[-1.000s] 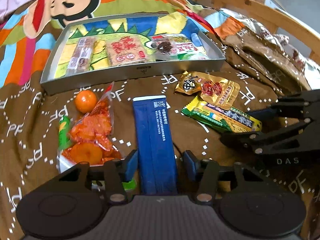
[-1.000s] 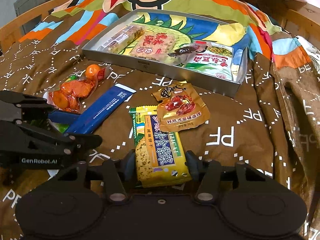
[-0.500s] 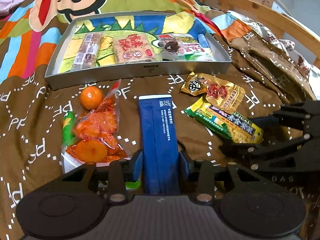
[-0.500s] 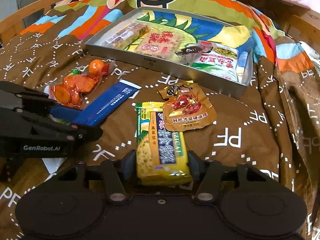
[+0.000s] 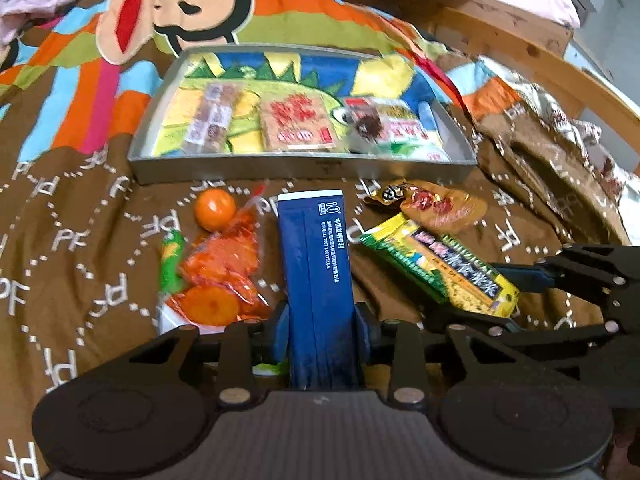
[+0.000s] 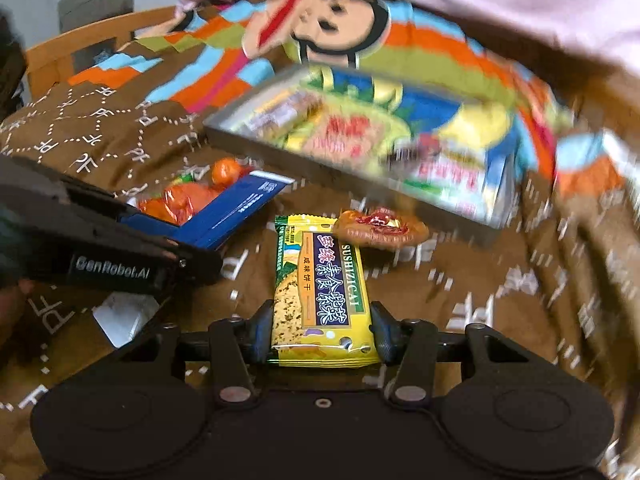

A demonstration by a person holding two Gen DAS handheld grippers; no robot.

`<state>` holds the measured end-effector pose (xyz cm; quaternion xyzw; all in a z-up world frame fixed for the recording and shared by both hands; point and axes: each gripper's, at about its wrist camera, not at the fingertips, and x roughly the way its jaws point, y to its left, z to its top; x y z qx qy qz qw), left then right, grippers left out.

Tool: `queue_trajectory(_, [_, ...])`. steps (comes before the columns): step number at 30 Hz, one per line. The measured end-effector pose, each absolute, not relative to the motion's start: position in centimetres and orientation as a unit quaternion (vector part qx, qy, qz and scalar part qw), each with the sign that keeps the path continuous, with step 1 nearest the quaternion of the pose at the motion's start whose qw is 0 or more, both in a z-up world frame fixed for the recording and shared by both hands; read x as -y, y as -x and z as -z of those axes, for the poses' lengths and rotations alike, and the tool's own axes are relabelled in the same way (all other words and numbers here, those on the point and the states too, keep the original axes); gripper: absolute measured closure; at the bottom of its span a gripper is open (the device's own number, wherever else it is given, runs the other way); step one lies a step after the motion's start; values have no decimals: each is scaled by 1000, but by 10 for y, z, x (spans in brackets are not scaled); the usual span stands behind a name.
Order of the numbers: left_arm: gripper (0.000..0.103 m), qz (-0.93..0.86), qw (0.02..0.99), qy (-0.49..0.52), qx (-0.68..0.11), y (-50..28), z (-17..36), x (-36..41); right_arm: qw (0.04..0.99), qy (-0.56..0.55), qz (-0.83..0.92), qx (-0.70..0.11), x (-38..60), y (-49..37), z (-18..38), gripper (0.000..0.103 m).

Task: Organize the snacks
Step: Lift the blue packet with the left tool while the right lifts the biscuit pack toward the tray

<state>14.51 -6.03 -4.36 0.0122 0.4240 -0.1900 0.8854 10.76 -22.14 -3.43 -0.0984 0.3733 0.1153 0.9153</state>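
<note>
Blue packet and yellow cracker pack, clamped in jaws, point lengthwise toward tray

A brown printed bedspread carries a tray and snack packets.

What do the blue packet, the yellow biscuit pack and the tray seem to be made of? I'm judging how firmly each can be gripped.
The blue packet looks like matte paper or card: flat faces, a crisp square end, no glare. The yellow biscuit pack looks like glossy plastic film: sheen and a crimped, serrated end seal. The tray seems to be grey metal or coated board: a thin, straight, dull wall; the pictures leave it open.
</note>
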Motion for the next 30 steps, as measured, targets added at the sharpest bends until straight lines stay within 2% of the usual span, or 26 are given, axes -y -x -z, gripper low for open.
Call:
queue_trajectory(6, [67, 175, 898, 12, -404, -147, 27, 53, 931, 103, -95, -338, 226, -106, 25, 52])
queue_trajectory(15, [67, 181, 912, -6, -369, -140, 9, 63, 939, 91, -84, -320, 232, -106, 18, 52])
queue_trajectory(30, [67, 171, 920, 21, -353, -139, -1, 58, 960, 70, -73, -261, 237, -96, 2, 52])
